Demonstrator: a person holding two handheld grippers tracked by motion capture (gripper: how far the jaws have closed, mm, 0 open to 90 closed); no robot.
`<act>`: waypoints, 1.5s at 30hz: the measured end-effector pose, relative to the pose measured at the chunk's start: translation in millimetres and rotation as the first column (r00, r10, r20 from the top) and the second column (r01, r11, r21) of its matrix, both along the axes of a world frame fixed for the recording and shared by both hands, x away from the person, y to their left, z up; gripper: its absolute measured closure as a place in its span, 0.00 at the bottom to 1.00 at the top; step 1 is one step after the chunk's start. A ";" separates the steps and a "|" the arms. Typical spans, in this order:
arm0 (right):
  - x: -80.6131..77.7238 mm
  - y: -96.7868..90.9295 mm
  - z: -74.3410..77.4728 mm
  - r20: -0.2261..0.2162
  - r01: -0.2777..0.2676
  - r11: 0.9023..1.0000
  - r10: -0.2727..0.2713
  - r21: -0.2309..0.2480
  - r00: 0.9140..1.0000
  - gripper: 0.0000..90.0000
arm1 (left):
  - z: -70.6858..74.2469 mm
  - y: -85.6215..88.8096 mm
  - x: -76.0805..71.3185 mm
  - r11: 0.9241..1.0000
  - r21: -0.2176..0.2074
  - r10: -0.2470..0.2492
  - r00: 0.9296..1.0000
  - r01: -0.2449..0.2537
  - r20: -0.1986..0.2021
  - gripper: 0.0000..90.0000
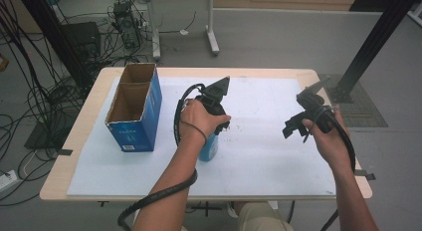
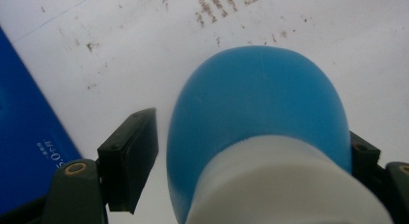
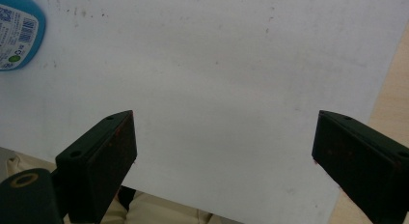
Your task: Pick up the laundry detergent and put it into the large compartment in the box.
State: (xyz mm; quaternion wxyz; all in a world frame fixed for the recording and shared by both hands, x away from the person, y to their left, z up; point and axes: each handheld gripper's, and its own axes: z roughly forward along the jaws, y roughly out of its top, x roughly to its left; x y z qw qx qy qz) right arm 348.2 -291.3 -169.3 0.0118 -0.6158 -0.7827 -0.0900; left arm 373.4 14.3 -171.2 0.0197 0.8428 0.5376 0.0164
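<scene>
A blue bottle [image 1: 209,147] with a white cap stands on the white sheet [image 1: 268,156] near the table's middle. My left gripper [image 1: 219,127] points down over it. In the left gripper view the jaws flank the bottle [image 2: 260,113]; the right jaw sits against it, while a thin gap shows beside the left jaw, so my left gripper [image 2: 253,127] is open around it. Further right, my right gripper [image 1: 294,126] hangs above the sheet, open and holding nothing [image 3: 224,151]. The bottle's labelled side [image 3: 17,35] shows at the top left of the right gripper view.
An open-topped blue cardboard box [image 1: 134,111] stands at the left of the sheet, close to the bottle, and its blue side [image 2: 24,151] shows in the left gripper view. The wooden table edge [image 1: 54,186] frames the sheet. Cables and stands lie on the floor beyond.
</scene>
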 end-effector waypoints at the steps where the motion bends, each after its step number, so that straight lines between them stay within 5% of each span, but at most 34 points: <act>1: 0.0 0.3 0.0 0.000 0.000 1.000 0.000 0.000 1.000 0.09 | 0.5 0.5 0.8 1.000 -0.005 -0.003 1.000 0.003 -0.004 0.30; 7: -0.2 1.7 -0.4 0.002 -0.006 1.000 0.006 0.001 1.000 0.09 | 1.5 0.0 1.5 1.000 -0.020 -0.014 1.000 0.014 -0.010 0.41; 45: 1.3 2.7 -0.8 0.000 -0.003 1.000 0.003 0.000 1.000 0.09 | 1.6 0.3 5.7 1.000 -0.019 -0.020 0.999 0.020 -0.026 0.41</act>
